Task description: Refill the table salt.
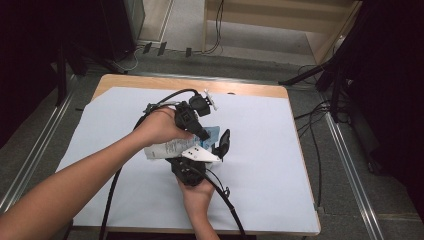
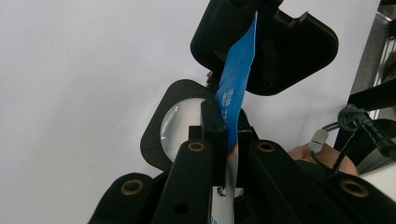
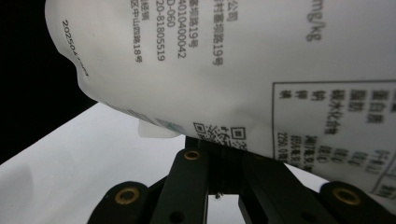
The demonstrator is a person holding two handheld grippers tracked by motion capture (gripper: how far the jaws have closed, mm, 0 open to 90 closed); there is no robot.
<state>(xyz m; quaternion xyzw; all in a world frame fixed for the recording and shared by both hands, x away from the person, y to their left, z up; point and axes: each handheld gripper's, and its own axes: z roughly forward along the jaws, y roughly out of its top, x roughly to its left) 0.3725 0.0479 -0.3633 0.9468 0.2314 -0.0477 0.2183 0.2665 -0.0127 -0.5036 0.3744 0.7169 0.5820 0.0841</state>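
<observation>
Near the middle of the paper-covered counter [image 1: 280,150], the left hand-held gripper [image 1: 200,131] clamps the blue edge of a printed pouch [image 1: 167,148]. The right hand-held gripper [image 1: 212,150] (reaching in from the near side) pinches the pouch's white, text-covered part.

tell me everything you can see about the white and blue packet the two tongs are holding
The white and blue plastic packet is a thin, flexible pouch, white with small black printed text, a table and a QR code, and with a blue end. It is held above the white paper-covered table, lying roughly level. The left tongs are shut on its blue edge, seen edge-on. The right tongs clamp the white edge near the code. It looks sealed and slightly puffed.
</observation>
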